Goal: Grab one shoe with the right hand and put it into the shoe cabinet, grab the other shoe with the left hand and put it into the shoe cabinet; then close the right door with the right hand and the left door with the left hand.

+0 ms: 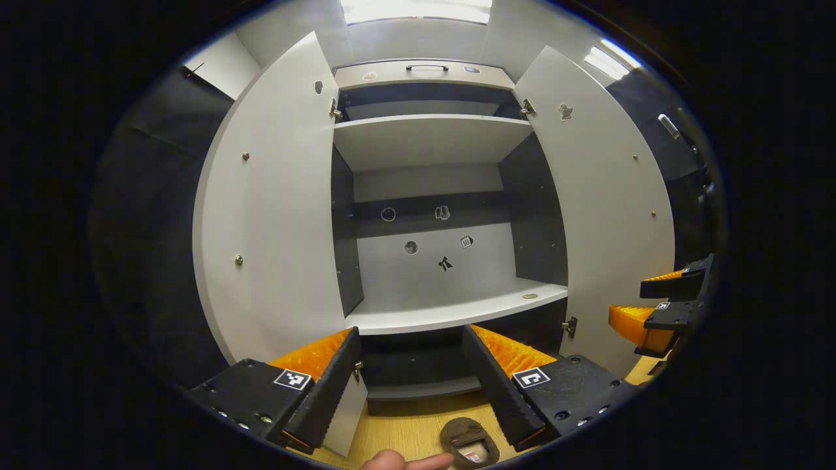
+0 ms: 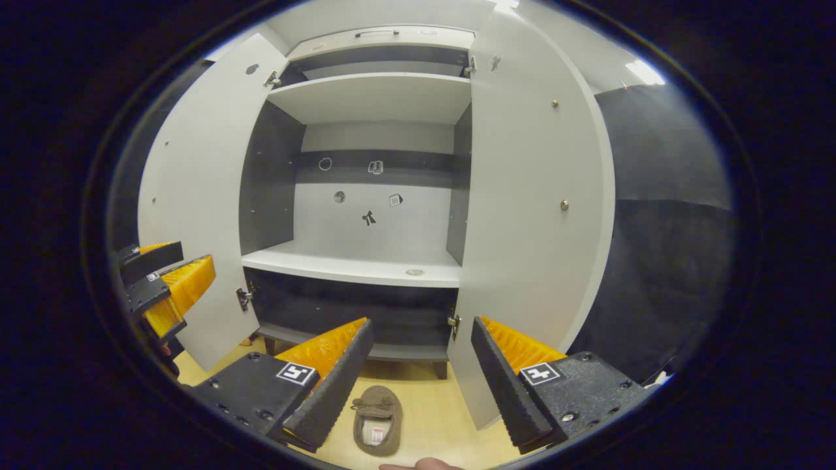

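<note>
**Both tools wide open, shoe on the floor**

The right tool (image 2: 418,372) gapes empty above a brown shoe (image 2: 377,419) at the frame's bottom centre, before the open shoe cabinet (image 2: 353,264). The left tool (image 1: 411,382) is equally spread, holding nothing. Risk: a descending finger may snag the right door (image 2: 529,215) nearby. The shoe's insole label is unreadable.

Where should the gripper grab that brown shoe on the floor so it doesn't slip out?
Probably the side walls around the opening. The shoe lies flat on the floor in front of the cabinet, sole down, opening facing up. Bring the right gripper, open now, down from above and pinch across the narrow width near the heel, where the rim gives an edge to hold.
</note>
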### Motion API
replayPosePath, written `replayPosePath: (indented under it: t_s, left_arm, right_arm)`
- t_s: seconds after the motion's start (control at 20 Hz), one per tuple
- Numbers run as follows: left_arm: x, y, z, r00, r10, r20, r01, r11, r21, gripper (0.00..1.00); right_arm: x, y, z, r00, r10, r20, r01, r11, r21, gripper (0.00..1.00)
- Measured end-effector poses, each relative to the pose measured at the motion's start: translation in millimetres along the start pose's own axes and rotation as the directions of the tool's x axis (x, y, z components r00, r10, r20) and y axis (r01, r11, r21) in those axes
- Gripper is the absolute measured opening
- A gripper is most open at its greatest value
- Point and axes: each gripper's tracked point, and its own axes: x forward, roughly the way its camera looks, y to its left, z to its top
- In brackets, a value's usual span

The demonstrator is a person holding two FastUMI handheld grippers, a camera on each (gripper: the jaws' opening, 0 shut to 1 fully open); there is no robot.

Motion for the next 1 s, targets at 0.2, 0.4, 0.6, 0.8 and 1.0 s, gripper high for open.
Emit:
replayPosePath:
  t_s: [0.2, 0.4, 0.6, 0.8, 1.0]
  left_arm:
    - [2.9, 1.0, 0.7, 1.000, 0.015, 0.000, -0.015, 1.000, -0.018, 0.96]
    - [5.1, 3.0, -3.5, 1.000, 0.002, -0.009, -0.002, 1.000, -0.005, 0.96]
    - [-1.7, 7.8, -18.5, 0.998, 0.003, -0.060, -0.002, 1.000, 0.023, 0.96]
    - [-18.1, 24.4, -33.6, 0.993, 0.042, -0.108, -0.036, 0.998, 0.058, 0.96]
    - [-35.1, 44.7, -47.6, 0.984, 0.093, -0.151, -0.082, 0.994, 0.077, 0.96]
  right_arm:
    - [5.9, 10.3, -9.9, 0.999, 0.041, -0.031, -0.042, 0.999, -0.022, 0.99]
    - [6.7, 36.6, -37.2, 0.988, 0.121, -0.098, -0.126, 0.991, -0.051, 0.99]
    - [4.1, 61.0, -102.4, 0.951, 0.205, -0.230, -0.226, 0.972, -0.066, 0.98]
    - [0.3, 80.7, -193.4, 0.863, 0.280, -0.420, -0.327, 0.944, -0.044, 0.98]
    - [2.4, 94.6, -262.5, 0.745, 0.325, -0.582, -0.398, 0.917, 0.004, 0.96]
